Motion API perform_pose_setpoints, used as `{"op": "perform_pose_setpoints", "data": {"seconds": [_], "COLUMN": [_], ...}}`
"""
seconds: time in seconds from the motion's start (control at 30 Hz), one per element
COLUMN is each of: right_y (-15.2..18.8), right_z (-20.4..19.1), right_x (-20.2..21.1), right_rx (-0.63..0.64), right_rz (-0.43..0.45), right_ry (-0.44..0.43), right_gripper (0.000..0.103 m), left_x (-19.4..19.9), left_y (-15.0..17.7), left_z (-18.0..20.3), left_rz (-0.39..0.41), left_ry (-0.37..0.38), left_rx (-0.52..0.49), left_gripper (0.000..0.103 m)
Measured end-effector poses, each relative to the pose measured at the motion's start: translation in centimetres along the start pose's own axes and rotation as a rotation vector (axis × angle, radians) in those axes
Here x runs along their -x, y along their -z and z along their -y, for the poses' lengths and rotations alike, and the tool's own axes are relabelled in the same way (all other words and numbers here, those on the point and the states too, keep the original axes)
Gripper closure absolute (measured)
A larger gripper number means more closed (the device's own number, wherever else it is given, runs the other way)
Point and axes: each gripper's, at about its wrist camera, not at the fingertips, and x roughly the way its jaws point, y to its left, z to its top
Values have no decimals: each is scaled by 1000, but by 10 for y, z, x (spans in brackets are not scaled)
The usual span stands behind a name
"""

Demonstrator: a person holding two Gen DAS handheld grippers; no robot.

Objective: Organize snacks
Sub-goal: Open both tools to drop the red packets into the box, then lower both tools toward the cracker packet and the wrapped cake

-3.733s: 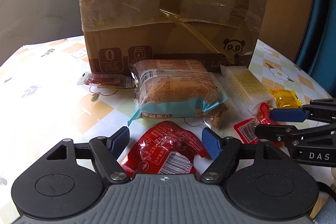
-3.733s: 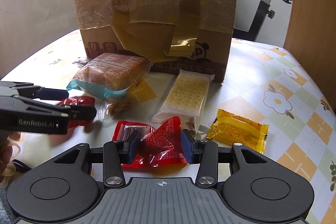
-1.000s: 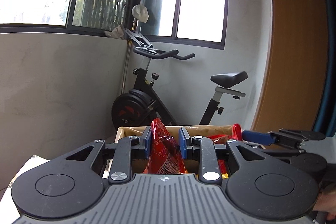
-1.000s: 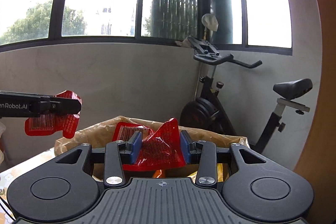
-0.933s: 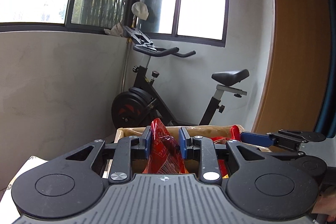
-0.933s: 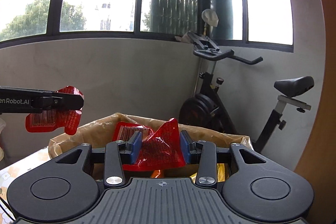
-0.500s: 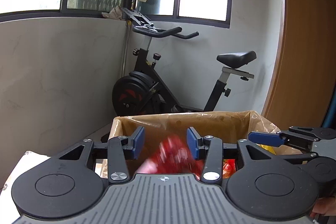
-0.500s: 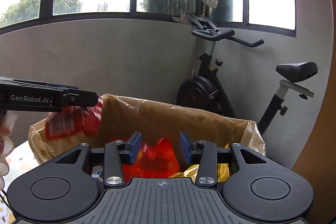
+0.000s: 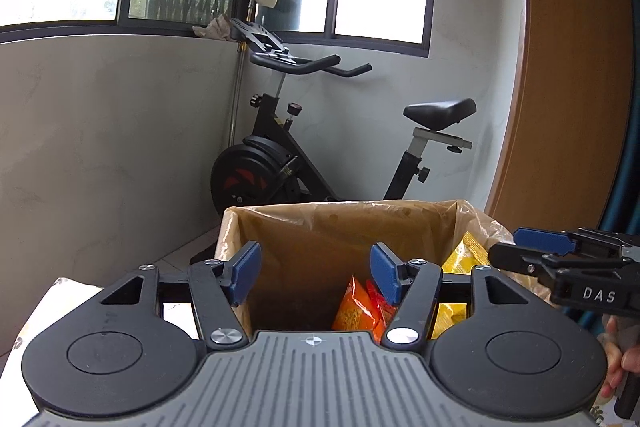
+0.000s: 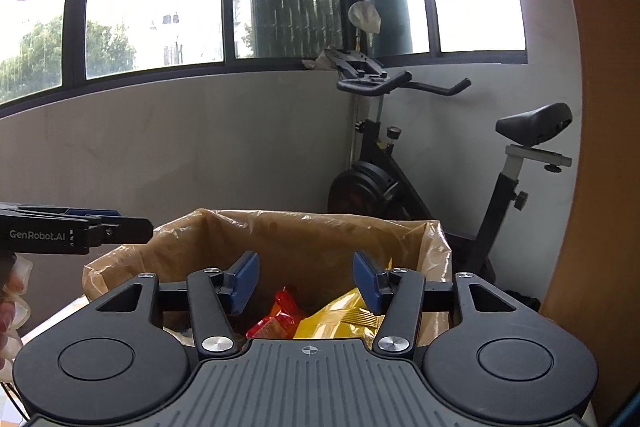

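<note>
An open cardboard box [image 9: 280, 219] lined with clear plastic stands right in front of both grippers; it also shows in the right wrist view [image 10: 224, 227]. Inside lie orange-red snack packets [image 9: 356, 307] and a yellow packet [image 9: 464, 259]. In the right wrist view the red packet [image 10: 276, 319] and the yellow packet [image 10: 344, 319] lie side by side. My left gripper [image 9: 316, 273] is open and empty above the box mouth. My right gripper [image 10: 306, 281] is open and empty above the box too. Each gripper shows from the side in the other view: the right one [image 9: 560, 255], the left one [image 10: 100, 227].
An exercise bike [image 9: 304, 155] stands behind the box against a grey wall, also in the right wrist view [image 10: 420, 167]. A wooden panel [image 9: 568, 67] rises at the right. A corner of the patterned table [image 9: 44, 303] shows at lower left.
Both grippers have opened wide and let go of their red snack packets, which have dropped into the box. Both grippers now stand empty over it.
</note>
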Motion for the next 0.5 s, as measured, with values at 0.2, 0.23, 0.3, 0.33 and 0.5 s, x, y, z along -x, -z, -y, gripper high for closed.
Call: {"op": "perform_pose_setpoints", "data": {"seconds": [0.2,0.23,0.3,0.33,0.5], "right_y": [8,10,16,19,39], "right_z": [10,13,18,20,28], "right_x": [32,37,47,50,62], "right_rx": [25,21,9,2,-10], "right_rz": [20,20,19,16,-13], "right_ry": [19,22,33,38,71], "right_gripper": [54,54,54,54,54], "left_x": [33,38,45,49,59], "left_y": [15,19,27,32,57], "left_z": [-13,-15,-22,-25,-36], "left_rz": [12,12,5,1,-39], "left_ry": [-36,-44,-59,-67,-90], "left_rx": [27,32,38,40,65], "left_gripper": [40,40,40,40,40]}}
